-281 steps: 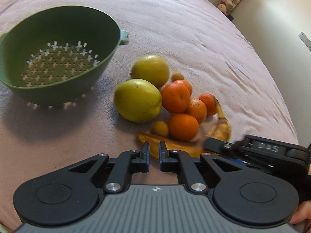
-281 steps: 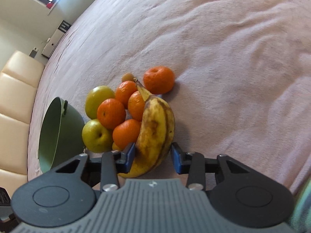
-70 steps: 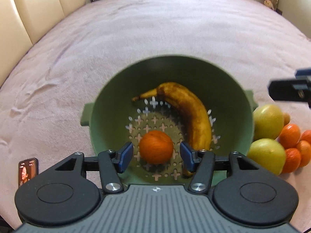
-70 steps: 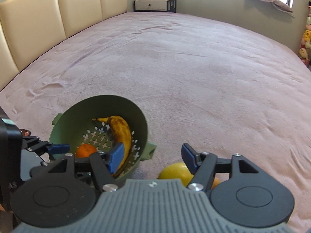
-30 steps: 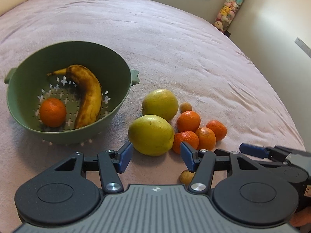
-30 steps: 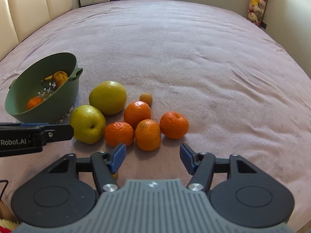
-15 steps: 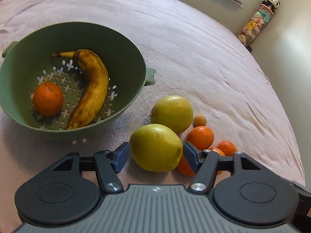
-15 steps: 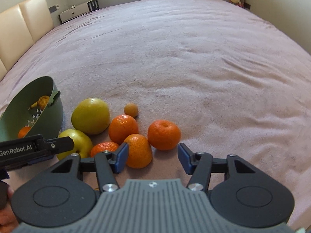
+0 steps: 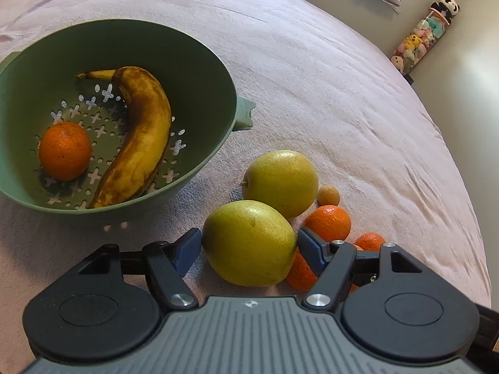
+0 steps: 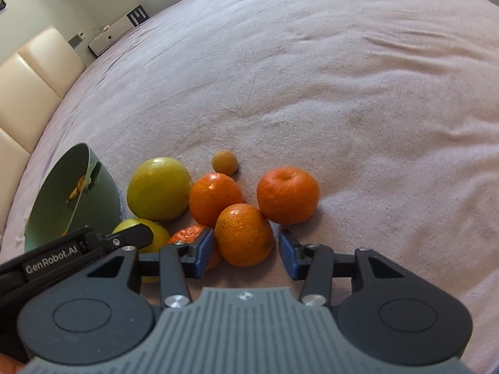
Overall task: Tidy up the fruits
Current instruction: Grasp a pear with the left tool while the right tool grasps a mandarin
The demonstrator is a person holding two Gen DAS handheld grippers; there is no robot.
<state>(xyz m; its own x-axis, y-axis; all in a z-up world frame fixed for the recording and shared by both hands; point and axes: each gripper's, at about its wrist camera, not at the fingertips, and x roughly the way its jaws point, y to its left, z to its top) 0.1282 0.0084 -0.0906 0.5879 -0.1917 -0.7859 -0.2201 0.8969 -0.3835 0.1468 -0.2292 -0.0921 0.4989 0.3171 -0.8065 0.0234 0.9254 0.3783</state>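
A green colander (image 9: 199, 71) on the pink bedspread holds a spotted banana (image 9: 140, 131) and a tangerine (image 9: 65, 150). My left gripper (image 9: 248, 246) is open, its blue pads on either side of the nearer yellow-green apple (image 9: 249, 243); I cannot tell if they touch it. A second apple (image 9: 280, 182) lies behind it. My right gripper (image 10: 246, 251) is open around a tangerine (image 10: 243, 233) that rests on the bedspread. Other tangerines (image 10: 287, 194) and a small round brownish fruit (image 10: 224, 162) lie beside it. The colander (image 10: 93, 199) shows at the left.
The pink bedspread (image 10: 343, 78) stretches wide behind and to the right of the fruit. A cream padded headboard (image 10: 28, 84) stands far left. Stuffed toys (image 9: 421, 37) hang in the far corner. The left gripper's finger (image 10: 124, 238) reaches over the nearer apple in the right wrist view.
Both grippers have moved in lower and closer to the fruit pile. The left now straddles the nearer apple and the right straddles a tangerine. The colander's contents are unchanged.
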